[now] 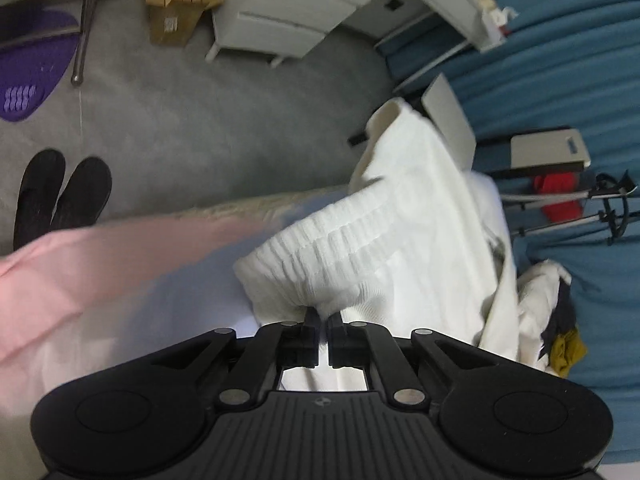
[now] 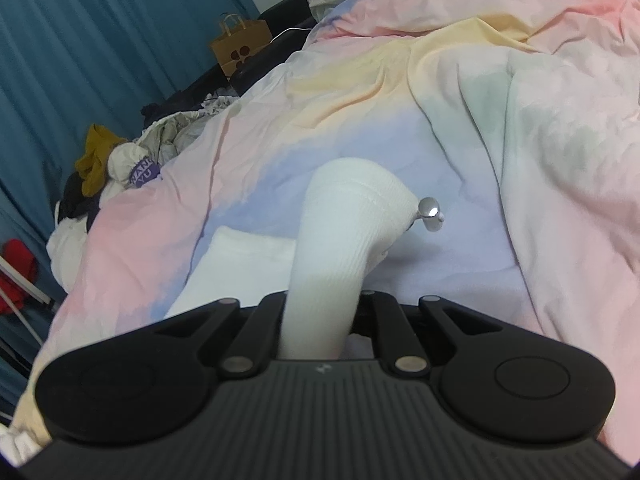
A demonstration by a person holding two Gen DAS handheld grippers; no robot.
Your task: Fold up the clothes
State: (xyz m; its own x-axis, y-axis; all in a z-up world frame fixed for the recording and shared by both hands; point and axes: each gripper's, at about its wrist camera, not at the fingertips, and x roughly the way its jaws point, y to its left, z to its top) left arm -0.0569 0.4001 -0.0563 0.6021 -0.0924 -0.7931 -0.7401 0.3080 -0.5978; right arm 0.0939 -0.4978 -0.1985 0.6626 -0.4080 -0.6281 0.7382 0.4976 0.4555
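A white knit garment (image 1: 400, 216) with a ribbed hem hangs bunched over the pastel bedspread (image 1: 80, 272). My left gripper (image 1: 325, 316) is shut on its ribbed edge and holds it up above the bed. In the right wrist view my right gripper (image 2: 320, 312) is shut on a ribbed white part of the same garment (image 2: 344, 232), which covers its fingers. A metal zipper pull (image 2: 430, 209) sticks out beside that part. More white fabric (image 2: 240, 264) lies flat on the bedspread (image 2: 440, 120) to the left.
A pile of other clothes (image 2: 120, 160) lies at the bed's left edge by the blue curtain (image 2: 80, 40). A paper bag (image 2: 240, 46) stands behind. On the grey carpet (image 1: 200, 128) are black slippers (image 1: 60, 196), a cardboard box (image 1: 180, 0) and a white drawer unit (image 1: 288, 12).
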